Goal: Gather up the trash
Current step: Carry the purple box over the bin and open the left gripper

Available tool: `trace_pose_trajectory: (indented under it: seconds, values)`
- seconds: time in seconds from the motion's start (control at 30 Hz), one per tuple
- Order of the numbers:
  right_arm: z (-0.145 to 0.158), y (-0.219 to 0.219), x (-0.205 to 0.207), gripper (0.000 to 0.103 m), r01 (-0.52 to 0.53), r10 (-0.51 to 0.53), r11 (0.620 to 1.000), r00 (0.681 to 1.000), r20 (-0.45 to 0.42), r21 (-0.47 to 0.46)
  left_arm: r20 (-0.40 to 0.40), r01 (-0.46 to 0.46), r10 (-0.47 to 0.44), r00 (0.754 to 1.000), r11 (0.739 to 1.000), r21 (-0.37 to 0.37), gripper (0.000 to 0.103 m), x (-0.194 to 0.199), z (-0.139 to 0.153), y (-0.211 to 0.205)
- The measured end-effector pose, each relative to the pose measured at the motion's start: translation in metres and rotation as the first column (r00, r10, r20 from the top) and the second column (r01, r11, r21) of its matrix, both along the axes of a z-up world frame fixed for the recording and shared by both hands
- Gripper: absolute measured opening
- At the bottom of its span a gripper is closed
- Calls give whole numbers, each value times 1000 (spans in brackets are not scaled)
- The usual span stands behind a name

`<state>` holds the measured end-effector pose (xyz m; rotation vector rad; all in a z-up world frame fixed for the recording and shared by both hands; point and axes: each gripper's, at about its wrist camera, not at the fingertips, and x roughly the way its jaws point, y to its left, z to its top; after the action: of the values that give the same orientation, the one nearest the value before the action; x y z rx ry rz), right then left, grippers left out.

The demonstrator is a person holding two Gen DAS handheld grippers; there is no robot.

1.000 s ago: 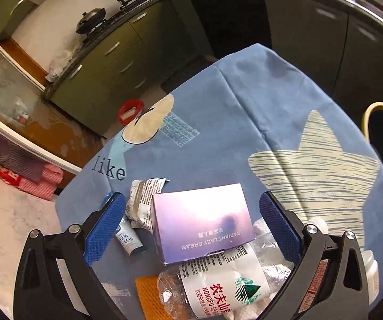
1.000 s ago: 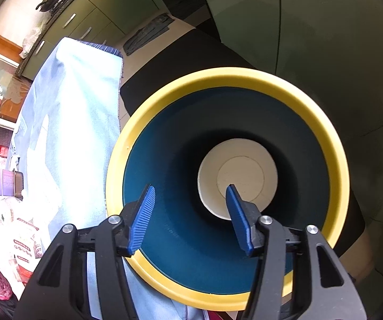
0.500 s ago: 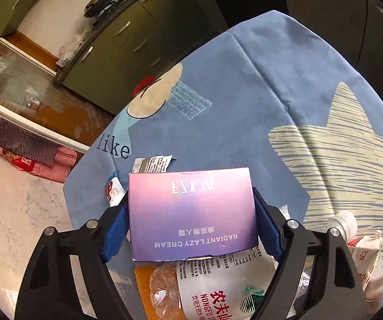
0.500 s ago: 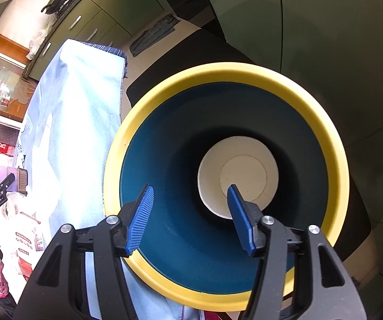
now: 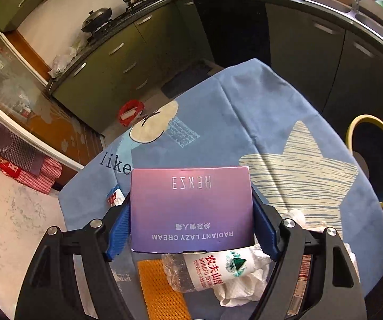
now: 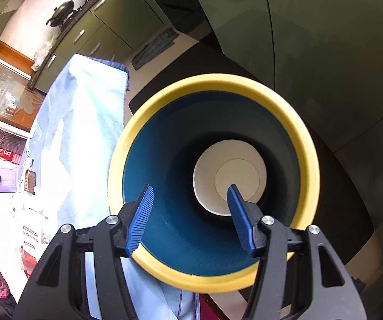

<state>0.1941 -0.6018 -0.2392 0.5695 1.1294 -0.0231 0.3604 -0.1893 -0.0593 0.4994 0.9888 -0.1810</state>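
now the purple box (image 5: 191, 208) is up off the blue cloth (image 5: 244, 112), clamped flat between the left gripper (image 5: 191, 229) pads — a second ago it lay on the cloth with the fingers wide around it, half a second ago they had just closed on its sides. so the pick looks done; carrying it over is my guess for what comes next.

the bin (image 6: 212, 178), yellow-rimmed and dark blue inside, sits just off the cloth's right edge, well apart from the box. the right gripper (image 6: 188, 208) hangs over the bin mouth as before, fingers apart, holding nothing. a white cup (image 6: 230, 177) lies at the bin's bottom.

writing: box reads "hekza" near its top edge, "radiant lazy cream" lower down, upside down to the camera, with chinese characters between. just below the box lies a crushed water bottle (image 5: 207, 269) — label "nongfu spring" with red chinese characters and a green mountain mark. beside the bottle, crumpled white tissue (image 5: 242, 285) and an orange mesh piece (image 5: 159, 288). the cloth is printed "like" left of the box.
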Motion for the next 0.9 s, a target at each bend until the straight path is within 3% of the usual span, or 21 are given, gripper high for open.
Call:
trace_pose_trajectory:
  seconds: [0.2,0.4,0.73,0.9]
  values:
    - [23,-3,-34,55,1,-3,1000,994,108,21,9,134,-134,991,987,-93,77,-31,27,-46]
    - [47,-18,-76,56,26,-23,1000,981,195,-12,-14,306,-312,950,939,-157,77,-57,31,-125]
    - [55,-51,-129,57,94,-77,994,968,239,-59,-155,474,-511,846,852,-222,77,-81,-10,-278]
    - [51,-68,-147,62,125,-106,990,965,241,-62,-192,500,-545,816,832,-238,78,-84,-38,-327]
